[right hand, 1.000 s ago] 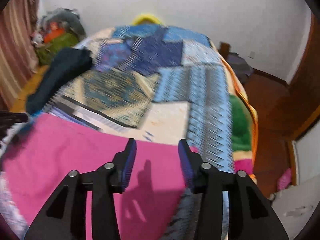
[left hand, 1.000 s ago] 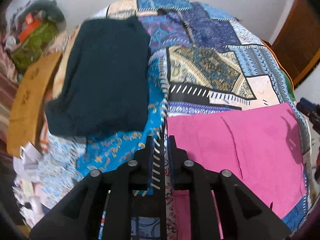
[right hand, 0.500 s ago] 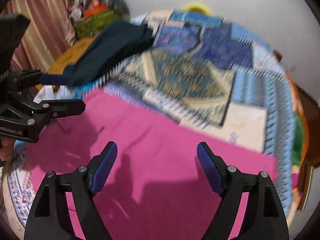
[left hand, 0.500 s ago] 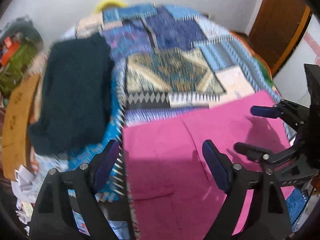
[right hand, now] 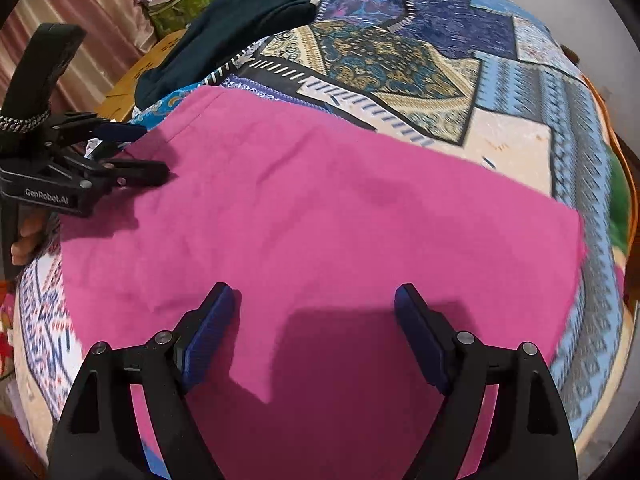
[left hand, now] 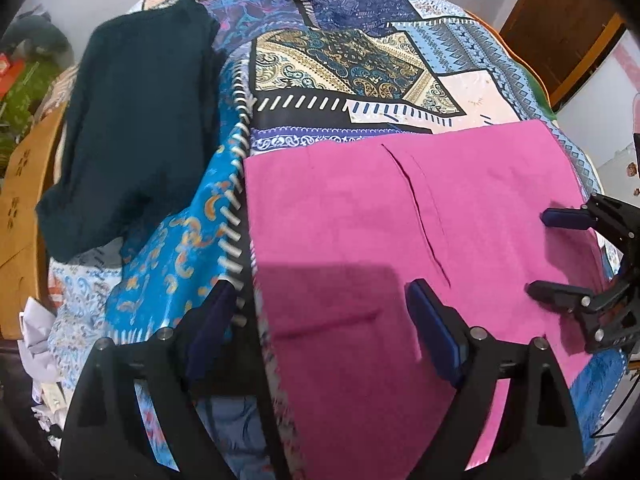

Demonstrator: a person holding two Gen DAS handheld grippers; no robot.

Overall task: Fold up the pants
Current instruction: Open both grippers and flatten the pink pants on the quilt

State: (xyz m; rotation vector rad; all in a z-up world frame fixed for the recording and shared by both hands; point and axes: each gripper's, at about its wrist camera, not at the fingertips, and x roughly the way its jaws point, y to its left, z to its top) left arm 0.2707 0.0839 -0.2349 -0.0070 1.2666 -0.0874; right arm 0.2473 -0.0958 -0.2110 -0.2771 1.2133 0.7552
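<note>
The pink pants lie flat and folded on the patchwork bedspread, also filling the right wrist view. My left gripper is open and empty, hovering over the pants' near left edge. My right gripper is open and empty, above the pants' near edge. The right gripper also shows in the left wrist view at the pants' right side. The left gripper shows in the right wrist view at the pants' left side.
A dark teal garment lies on the bed's left part, also in the right wrist view. A wooden bed frame and clutter sit to the left. A wooden door is at the far right.
Both grippers have opened wide from nearly shut a second ago. Both have swung over the pink pants and face across them toward each other.
</note>
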